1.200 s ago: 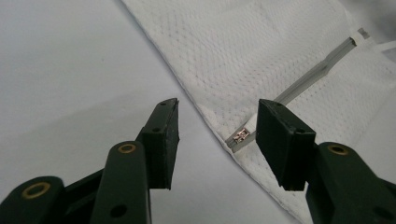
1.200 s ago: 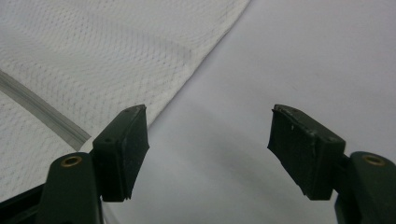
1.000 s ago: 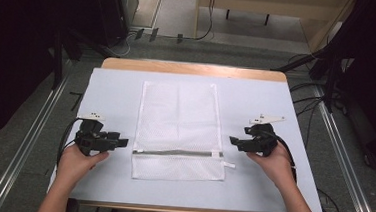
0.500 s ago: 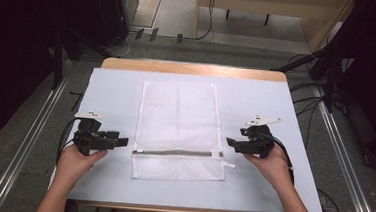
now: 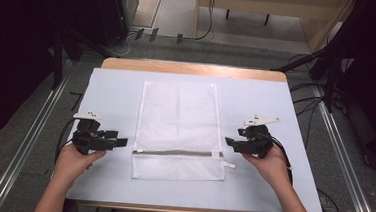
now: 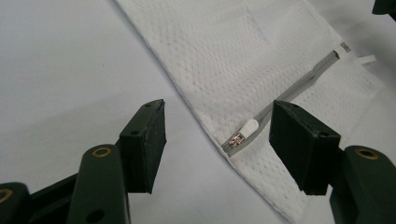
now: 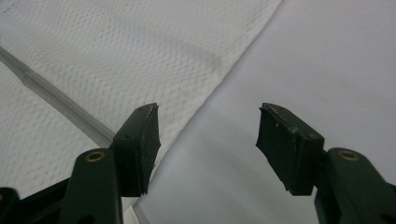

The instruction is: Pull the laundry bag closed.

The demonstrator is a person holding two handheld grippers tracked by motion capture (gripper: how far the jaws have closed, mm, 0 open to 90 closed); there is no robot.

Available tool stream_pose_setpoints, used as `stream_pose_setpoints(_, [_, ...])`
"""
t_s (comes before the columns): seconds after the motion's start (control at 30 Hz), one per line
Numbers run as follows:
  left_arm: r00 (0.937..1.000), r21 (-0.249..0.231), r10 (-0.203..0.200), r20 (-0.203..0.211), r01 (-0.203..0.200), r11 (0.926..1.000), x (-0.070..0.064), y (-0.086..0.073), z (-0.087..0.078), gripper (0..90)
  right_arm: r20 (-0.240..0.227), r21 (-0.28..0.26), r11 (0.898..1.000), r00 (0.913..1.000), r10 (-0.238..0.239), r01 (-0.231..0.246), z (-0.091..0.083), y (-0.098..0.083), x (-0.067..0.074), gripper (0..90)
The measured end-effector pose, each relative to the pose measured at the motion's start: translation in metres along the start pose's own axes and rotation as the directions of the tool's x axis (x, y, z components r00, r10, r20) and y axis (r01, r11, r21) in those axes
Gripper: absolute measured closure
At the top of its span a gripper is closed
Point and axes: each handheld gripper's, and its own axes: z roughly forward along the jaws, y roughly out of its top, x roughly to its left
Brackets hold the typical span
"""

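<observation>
- White mesh bag (image 5: pixel 177 130) lies flat, zipper pull (image 6: pixel 246 129) at my left gripper (image 6: pixel 217 144).
- Right gripper (image 7: pixel 208 142) has edged closer; both gape wide, empty, flanking it.

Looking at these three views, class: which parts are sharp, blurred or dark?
High view: the room beyond the table is dark. Left gripper view: the zipper pull is sharp. Right gripper view: the mesh bag is fairly sharp, its foreground softer.

Bare table (image 5: pixel 117 88) surface is noted on both sides of the flat mesh laundry bag (image 5: pixel 178 115). Passage is unobstructed between bag and left gripper (image 5: pixel 121 142), likewise right gripper (image 5: pixel 227 141).
</observation>
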Motion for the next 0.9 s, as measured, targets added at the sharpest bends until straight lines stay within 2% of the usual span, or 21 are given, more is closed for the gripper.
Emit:
stream_pose_setpoints(0.2, [1.0,-0.003,-0.001,-0.004,0.001,1.0,0.0,0.001,0.0,36.8,-0.009,0.001,1.0,0.9999,-0.014,0.014,-0.002,0.003,0.007,41.9])
stream_pose_setpoints(0.27, [1.0,0.0,0.0,-0.007,0.0,1.0,0.0,0.001,0.0,36.7,-0.019,-0.003,1.0,0.9996,-0.02,0.019,-0.002,0.005,0.009,44.7])
stream_pose_setpoints(0.33, [1.0,0.006,-0.003,-0.007,0.003,1.0,0.0,0.001,0.0,36.6,-0.049,0.003,1.0,0.9988,-0.005,0.005,-0.002,0.007,0.011,46.9])
stream_pose_setpoints(0.5, [1.0,0.007,-0.005,-0.007,0.005,1.0,0.001,0.001,0.001,36.5,-0.057,0.012,1.0,0.9983,-0.012,0.013,0.0,0.01,0.015,47.1])
stream_pose_setpoints(0.77, [0.9999,0.008,-0.01,-0.013,0.01,0.9999,0.002,0.001,-0.001,36.5,-0.085,0.008,0.999,0.9959,-0.031,0.032,0.0,0.018,0.034,48.1])
stream_pose_setpoints(0.9, [0.9999,0.009,-0.009,-0.013,0.009,0.9999,0.002,0.0,-0.001,36.5,-0.106,0.015,0.998,0.9923,-0.064,0.066,0.005,0.021,0.043,47.7])
